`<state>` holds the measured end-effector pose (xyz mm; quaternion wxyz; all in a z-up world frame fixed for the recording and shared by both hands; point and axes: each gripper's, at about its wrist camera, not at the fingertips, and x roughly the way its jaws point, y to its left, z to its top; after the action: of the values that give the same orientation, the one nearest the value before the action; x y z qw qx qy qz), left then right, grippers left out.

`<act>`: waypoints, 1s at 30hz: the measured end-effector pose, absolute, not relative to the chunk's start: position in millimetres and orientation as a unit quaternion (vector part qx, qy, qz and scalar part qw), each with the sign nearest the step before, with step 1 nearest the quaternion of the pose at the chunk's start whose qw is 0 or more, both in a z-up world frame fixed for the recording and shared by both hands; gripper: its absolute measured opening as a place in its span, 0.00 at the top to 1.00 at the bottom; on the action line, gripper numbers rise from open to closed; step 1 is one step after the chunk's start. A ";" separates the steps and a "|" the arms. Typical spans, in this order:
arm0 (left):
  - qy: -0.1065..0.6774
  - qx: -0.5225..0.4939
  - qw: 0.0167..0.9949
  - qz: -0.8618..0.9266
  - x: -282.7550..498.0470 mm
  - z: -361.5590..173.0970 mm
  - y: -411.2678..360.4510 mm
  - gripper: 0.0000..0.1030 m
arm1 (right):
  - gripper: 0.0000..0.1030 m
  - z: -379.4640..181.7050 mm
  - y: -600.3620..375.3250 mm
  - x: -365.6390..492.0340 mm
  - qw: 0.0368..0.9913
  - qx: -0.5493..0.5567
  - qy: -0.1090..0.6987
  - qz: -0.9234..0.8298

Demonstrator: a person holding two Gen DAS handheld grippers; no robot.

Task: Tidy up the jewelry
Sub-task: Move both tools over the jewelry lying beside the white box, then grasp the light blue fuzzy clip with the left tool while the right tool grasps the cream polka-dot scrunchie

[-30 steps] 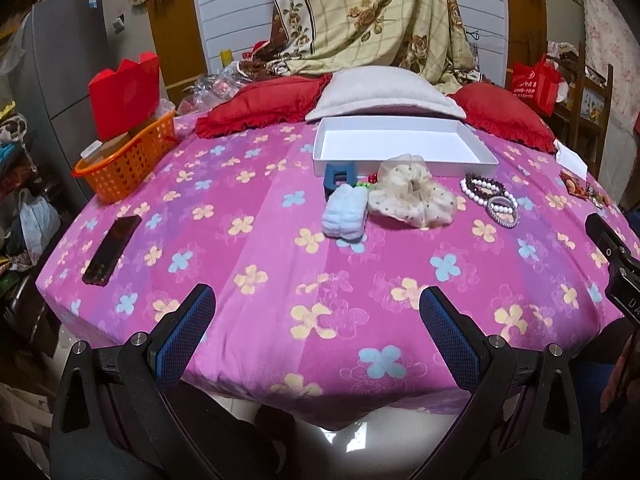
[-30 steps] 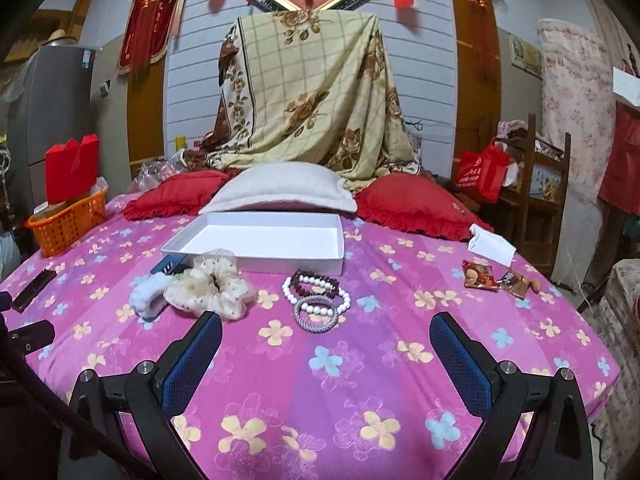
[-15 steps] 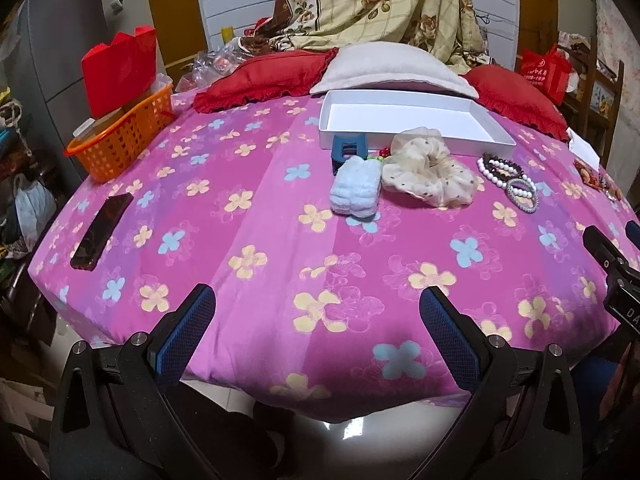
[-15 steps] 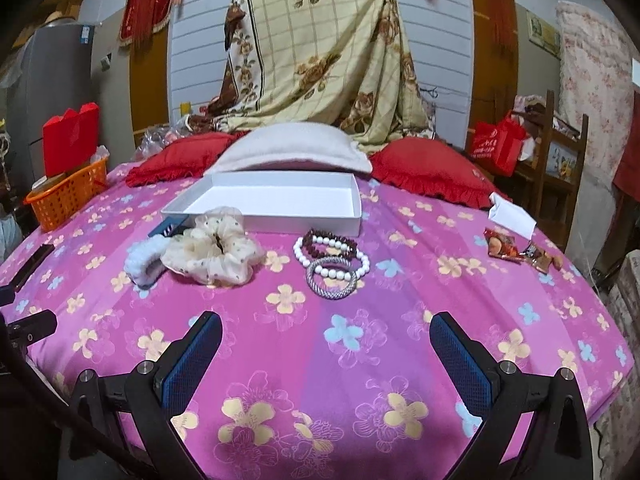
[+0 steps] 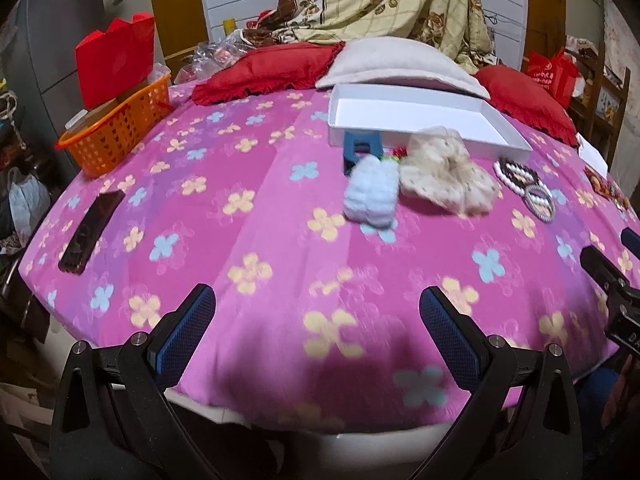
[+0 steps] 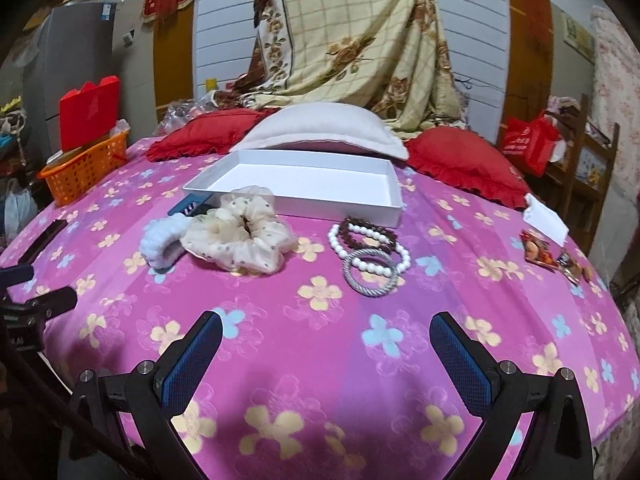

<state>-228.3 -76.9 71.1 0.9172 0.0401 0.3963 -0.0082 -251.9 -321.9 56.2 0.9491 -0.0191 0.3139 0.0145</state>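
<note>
A white open box sits at the back of the pink flowered table. In front of it lie a cream scrunchie, a white fluffy scrunchie, a blue hair clip, and a pile of bracelets: white beads, dark beads and a silver bangle. My right gripper is open and empty, low over the table's near part, short of the bracelets. My left gripper is open and empty, near the front edge, short of the white scrunchie.
An orange basket with a red box stands at the far left. A black phone lies at the left. Red and white pillows lie behind the box. Snack packets and a white paper lie at the right.
Both grippers have moved forward over the table toward the jewelry and tilted down. Their jaws stay open. Nothing on the table has moved.
</note>
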 end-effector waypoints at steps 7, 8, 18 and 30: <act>0.350 0.052 0.935 -0.019 -181.8 90.6 -73.6 0.00 | 0.08 68.1 -320.4 -218.6 0.947 0.004 0.318 0.049; 0.350 0.052 0.935 -0.025 -174.2 92.1 -73.6 0.00 | 0.10 70.7 -320.3 -210.1 0.946 0.007 0.319 0.057; 0.372 0.013 0.925 -0.080 -110.3 85.8 -75.8 0.01 | 0.26 61.6 -333.3 -111.6 0.921 0.086 0.361 0.122; 0.401 0.044 0.907 -0.116 -93.3 44.9 -102.9 0.14 | 0.30 24.7 -320.9 -84.6 0.894 0.106 0.388 0.198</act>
<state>-93.3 -102.9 44.9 0.9075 0.0440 0.4015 -0.1158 -84.6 -320.9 24.7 0.8941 0.1063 0.3877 0.1976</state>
